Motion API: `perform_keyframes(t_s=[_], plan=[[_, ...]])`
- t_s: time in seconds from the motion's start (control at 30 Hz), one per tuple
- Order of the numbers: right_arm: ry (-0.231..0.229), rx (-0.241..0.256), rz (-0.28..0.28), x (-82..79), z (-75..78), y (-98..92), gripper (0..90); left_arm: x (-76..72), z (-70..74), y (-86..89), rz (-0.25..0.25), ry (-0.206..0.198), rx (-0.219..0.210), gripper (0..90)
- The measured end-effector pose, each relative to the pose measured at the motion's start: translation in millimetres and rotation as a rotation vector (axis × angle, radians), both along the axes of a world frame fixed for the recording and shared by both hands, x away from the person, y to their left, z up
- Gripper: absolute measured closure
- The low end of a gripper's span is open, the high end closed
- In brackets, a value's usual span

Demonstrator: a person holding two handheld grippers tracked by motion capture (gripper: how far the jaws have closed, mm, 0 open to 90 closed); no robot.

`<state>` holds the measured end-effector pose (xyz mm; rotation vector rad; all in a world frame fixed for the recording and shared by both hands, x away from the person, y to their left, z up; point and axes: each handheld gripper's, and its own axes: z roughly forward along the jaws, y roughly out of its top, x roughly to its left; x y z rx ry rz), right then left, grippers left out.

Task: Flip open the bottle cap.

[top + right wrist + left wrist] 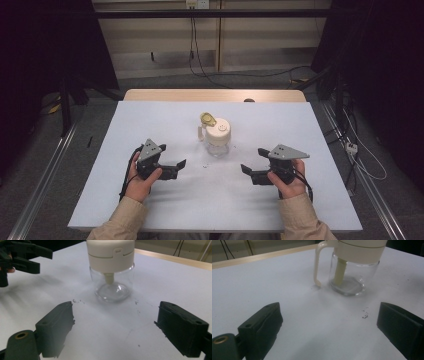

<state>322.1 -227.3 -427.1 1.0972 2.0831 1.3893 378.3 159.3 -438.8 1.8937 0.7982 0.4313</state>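
Observation:
A clear glass jar (216,137) with a cream lid and a side handle stands at the middle of the pale mat (150,120). Its small yellowish flip cap (208,119) is tipped up at the back. My left gripper (173,155) rests open on the mat to the jar's left, held by a hand. To the right of the jar my right gripper (253,160) is open too. In the left gripper view the jar (353,272) stands ahead of the wide-open jaws (329,325). The right gripper view has the jar (111,270) ahead of its open jaws (115,326), and the left gripper (27,257) at the upper left.
The mat covers a wooden table whose bare edge (215,95) shows at the back. Dark specks (77,301) lie on the mat near the jar. Cables (240,75) run over the floor behind, and metal rails (45,175) flank the table.

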Motion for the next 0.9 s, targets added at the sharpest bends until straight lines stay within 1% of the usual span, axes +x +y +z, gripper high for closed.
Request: perform_keyframes(t_s=[0.1,0.17,0.2,0.37,0.4,0.5,0.53,0.7,0.77,0.9], plan=[[0.003,0.004,-0.010,-5.2,-3.5,-7.7,12.8,-1.8,-0.8,4.7,0.002,0.002,0.001,5.6],[0.004,0.000,-0.013,-8.9,-5.2,-11.6,12.9,-3.0,-0.7,7.0,0.007,0.003,-0.009,5.6],[0.003,-0.004,-0.017,-10.9,-6.2,-12.8,12.9,-3.5,0.0,9.3,0.007,-0.001,0.003,5.6],[0.006,-0.015,-0.014,-19.5,-11.3,-18.1,12.9,-7.0,0.6,15.4,0.018,0.004,-0.021,5.6],[0.010,-0.017,-0.014,-20.6,-12.5,-18.8,12.9,-7.5,0.7,16.8,0.016,0.004,-0.014,5.6],[0.020,-0.028,-0.016,-23.1,-15.5,-20.5,13.0,-9.0,0.4,18.3,0.014,0.004,-0.013,5.6],[0.021,-0.029,-0.015,-23.9,-16.1,-21.2,13.0,-10.3,0.1,19.5,0.006,0.003,-0.008,5.6],[0.016,-0.030,-0.022,-26.8,-16.9,-26.2,13.0,-13.1,0.0,21.4,-0.003,0.005,-0.005,5.6],[0.014,-0.029,-0.025,-27.3,-17.0,-27.4,13.0,-14.1,0.4,23.1,-0.006,-0.001,0.002,5.6],[0.020,-0.032,-0.039,-29.3,-19.0,-33.2,12.9,-15.8,0.7,28.2,0.001,-0.001,0.000,5.6]])
